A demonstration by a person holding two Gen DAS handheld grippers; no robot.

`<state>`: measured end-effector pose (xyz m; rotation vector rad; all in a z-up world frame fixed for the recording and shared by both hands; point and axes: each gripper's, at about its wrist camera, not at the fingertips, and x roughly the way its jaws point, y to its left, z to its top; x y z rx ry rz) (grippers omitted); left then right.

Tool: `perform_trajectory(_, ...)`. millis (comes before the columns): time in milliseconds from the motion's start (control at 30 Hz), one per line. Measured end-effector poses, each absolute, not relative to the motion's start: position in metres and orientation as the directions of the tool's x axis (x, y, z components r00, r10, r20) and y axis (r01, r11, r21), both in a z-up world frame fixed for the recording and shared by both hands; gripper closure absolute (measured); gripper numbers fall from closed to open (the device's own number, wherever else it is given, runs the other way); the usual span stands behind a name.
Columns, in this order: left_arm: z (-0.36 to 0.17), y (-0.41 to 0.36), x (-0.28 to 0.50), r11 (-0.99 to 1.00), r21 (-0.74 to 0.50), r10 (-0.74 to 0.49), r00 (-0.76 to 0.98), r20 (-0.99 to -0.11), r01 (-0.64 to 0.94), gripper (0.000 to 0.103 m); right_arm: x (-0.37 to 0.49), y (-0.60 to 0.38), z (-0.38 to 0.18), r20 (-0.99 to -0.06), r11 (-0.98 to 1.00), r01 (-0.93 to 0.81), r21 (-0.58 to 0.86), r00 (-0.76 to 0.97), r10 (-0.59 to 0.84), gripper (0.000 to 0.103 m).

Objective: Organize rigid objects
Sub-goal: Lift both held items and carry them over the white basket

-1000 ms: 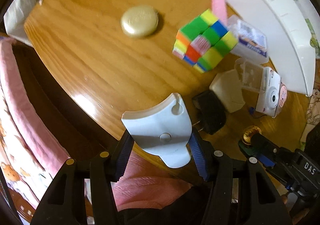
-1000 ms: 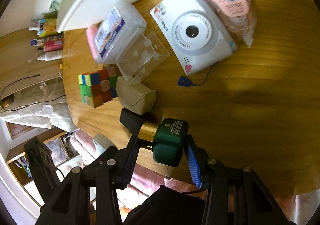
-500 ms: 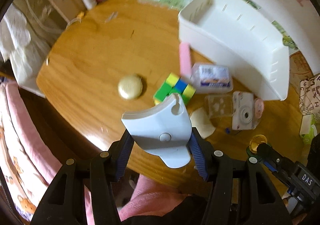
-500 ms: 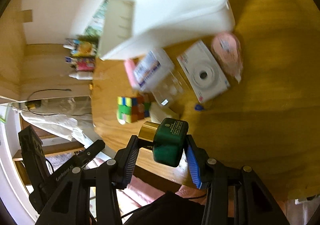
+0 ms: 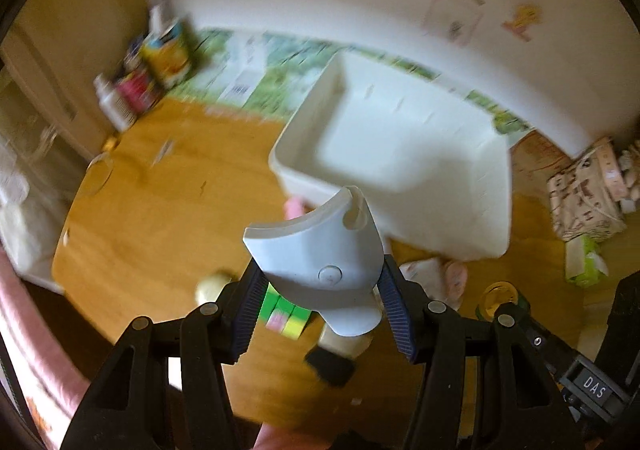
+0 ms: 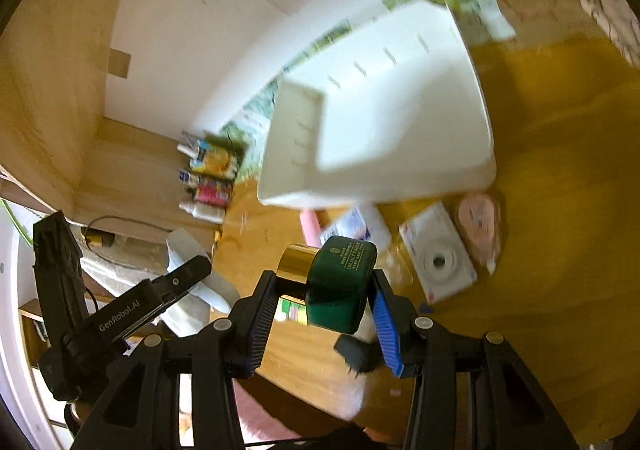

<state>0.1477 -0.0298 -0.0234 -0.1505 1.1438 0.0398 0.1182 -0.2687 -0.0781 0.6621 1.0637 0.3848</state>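
Home room, wooden table [image 5: 168, 209], wall stickers [image 5: 520, 19]

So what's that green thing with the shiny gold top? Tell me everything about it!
The green bottle looks like a small, squat, dark green glass bottle with a shiny gold cap and gold lettering on one face. It lies tilted sideways, cap to the left, squeezed in the right tool, held up in the air above the wooden table.

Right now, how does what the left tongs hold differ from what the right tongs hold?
The white curved plastic piece in the left tongs is pale, flat and flared, with a small round button. The green bottle in the right tongs is dark, blocky, gold-capped and lies sideways. Both are clamped, lifted off the table, near the white bin.
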Motion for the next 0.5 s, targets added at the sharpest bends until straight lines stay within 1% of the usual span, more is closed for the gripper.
perform_trajectory(233,-0.026,-0.044,0.178,0.99,-0.138,-0.129,0.497,-0.858,0.019,0.043,0.134,-0.273,-0.069,-0.653,0.784,0.0,0.62,0.554,0.516,0.057)
perform_trajectory(500,-0.049,-0.05,0.215,0.977,-0.163,-0.214,0.587,-0.781,0.139,0.043,0.169,-0.279,-0.076,-0.632,0.831,0.004,0.556,0.651,0.42,0.057)
